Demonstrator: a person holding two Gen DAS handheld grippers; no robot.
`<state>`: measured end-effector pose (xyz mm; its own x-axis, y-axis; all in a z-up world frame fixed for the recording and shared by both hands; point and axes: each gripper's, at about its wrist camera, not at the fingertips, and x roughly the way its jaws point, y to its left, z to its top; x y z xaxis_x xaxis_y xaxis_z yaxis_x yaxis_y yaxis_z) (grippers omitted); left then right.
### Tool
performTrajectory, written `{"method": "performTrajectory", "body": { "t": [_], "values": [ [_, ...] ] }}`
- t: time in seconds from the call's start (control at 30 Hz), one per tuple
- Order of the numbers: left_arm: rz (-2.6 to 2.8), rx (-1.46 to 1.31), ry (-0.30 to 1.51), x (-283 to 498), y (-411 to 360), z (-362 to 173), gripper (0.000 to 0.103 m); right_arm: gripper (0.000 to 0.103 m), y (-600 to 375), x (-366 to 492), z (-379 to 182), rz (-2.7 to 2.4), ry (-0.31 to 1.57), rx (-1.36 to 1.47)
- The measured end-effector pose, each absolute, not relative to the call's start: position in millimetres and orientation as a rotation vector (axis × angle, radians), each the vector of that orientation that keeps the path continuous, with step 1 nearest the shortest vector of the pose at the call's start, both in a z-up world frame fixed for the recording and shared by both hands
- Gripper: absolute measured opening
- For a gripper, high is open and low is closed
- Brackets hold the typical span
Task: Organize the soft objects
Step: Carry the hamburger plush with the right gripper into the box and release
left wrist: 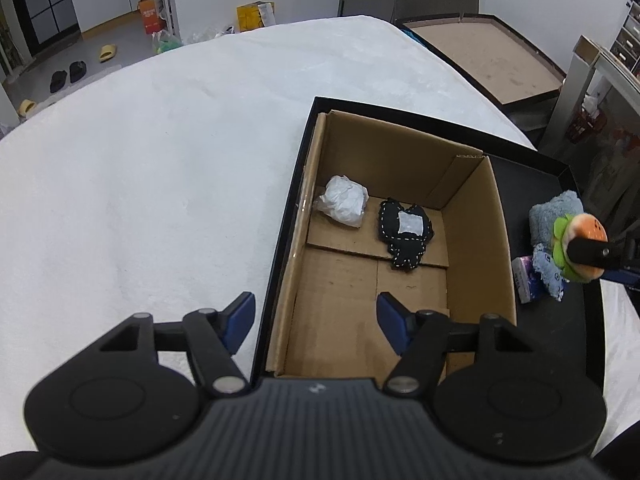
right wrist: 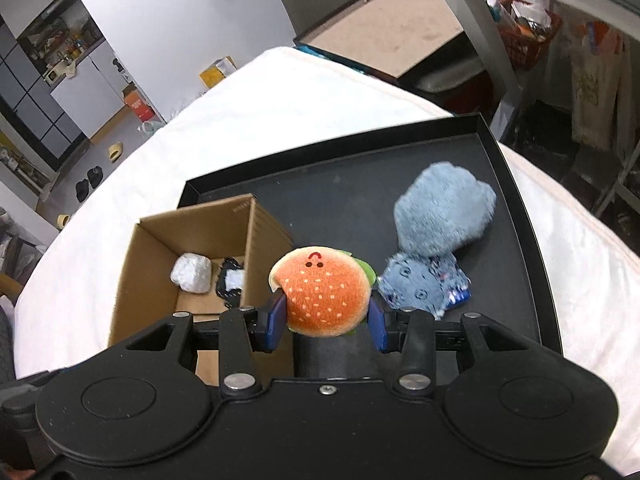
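My right gripper (right wrist: 326, 320) is shut on an orange plush burger (right wrist: 322, 296), lifted above the black tray (right wrist: 352, 200). The burger (left wrist: 580, 246) also shows at the right edge of the left wrist view. On the tray lie a fluffy blue-grey cloth (right wrist: 442, 210) and a blue patterned pouch (right wrist: 420, 286). The cardboard box (left wrist: 478, 232) holds a white crumpled bundle (left wrist: 344, 201) and a black stitched item (left wrist: 406, 234). My left gripper (left wrist: 316, 328) hangs open over the box's near left wall, with nothing between its fingers.
The tray and box rest on a white padded surface (left wrist: 140, 180). A small printed packet (left wrist: 526, 280) lies on the tray beside the blue cloths. Beyond the surface are a brown board (left wrist: 488, 56), floor clutter and shelving.
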<state>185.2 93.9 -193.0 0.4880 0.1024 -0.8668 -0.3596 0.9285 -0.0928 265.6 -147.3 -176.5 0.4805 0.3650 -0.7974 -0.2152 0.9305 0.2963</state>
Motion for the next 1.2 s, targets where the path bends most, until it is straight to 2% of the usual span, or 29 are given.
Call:
{"method": "performTrajectory", "body": {
  "t": [0.2,0.33,0.5,0.6,0.67,0.77,0.87,1.1,1.2],
  "values": [
    [0.276,-0.313,1.012,181,103,-198,0.062,0.041,-133,267,-166,0.367,0.989,0.145],
    [0.277,-0.348,1.010,179,111,-202,0.053,0.041,-120,267,-162,0.381,0.982,0.127],
    [0.263,-0.371,1.007,177,115,-207,0.047,0.041,-101,265,-157,0.410,0.971,0.106],
    [0.251,-0.392,1.008,177,119,-210,0.041,0.041,-89,265,-155,0.419,0.971,0.091],
    [0.246,-0.412,1.009,176,123,-213,0.031,0.042,-82,266,-156,0.424,0.973,0.075],
    [0.238,-0.420,1.012,176,126,-217,0.022,0.042,-71,267,-156,0.432,0.979,0.068],
    [0.239,-0.424,1.010,174,130,-219,0.015,0.042,-60,267,-159,0.444,0.987,0.061],
    [0.220,-0.449,1.014,174,137,-221,0.015,0.043,-31,265,-164,0.476,1.015,0.046],
    [0.214,-0.450,1.018,175,137,-222,0.015,0.053,-20,265,-164,0.501,1.025,0.064]
  ]
}}
